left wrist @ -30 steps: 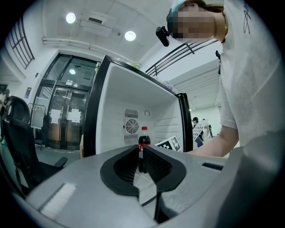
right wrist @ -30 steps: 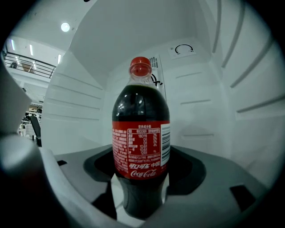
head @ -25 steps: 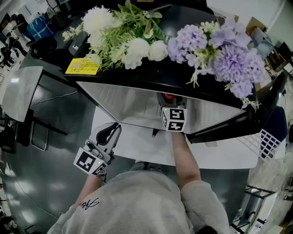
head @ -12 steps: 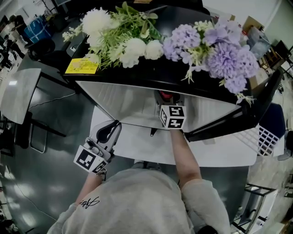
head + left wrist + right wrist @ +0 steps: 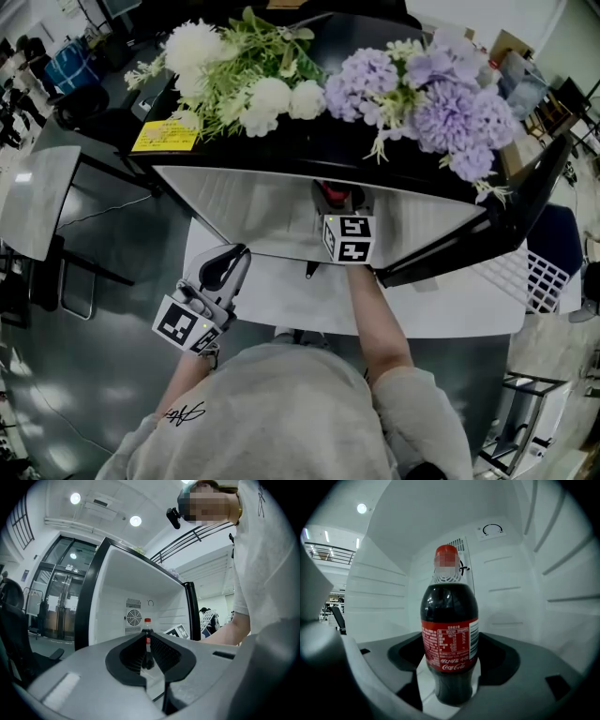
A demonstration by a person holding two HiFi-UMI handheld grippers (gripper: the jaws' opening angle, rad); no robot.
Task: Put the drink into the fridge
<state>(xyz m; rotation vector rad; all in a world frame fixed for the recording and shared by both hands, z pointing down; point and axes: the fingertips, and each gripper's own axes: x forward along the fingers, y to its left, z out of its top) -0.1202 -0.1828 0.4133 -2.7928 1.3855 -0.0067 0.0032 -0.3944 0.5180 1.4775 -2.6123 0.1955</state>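
Bottle (image 5: 450, 634) upright, clamped low by R gripper (image 5: 451, 692) for standing inside fridge (image 5: 246, 212); L gripper (image 5: 154, 679) closed, empty, parked outside.

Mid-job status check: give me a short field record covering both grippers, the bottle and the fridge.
right gripper: jaws shut on the cola bottle's lower body
cola bottle: upright, red cap on, inside the fridge
bottle resting on fridge floor: cannot tell
left gripper: jaws close together, nothing between them, outside the fridge, pointing at its opening
fridge: white interior, open
door: swung out to the person's right
on top of fridge: flowers
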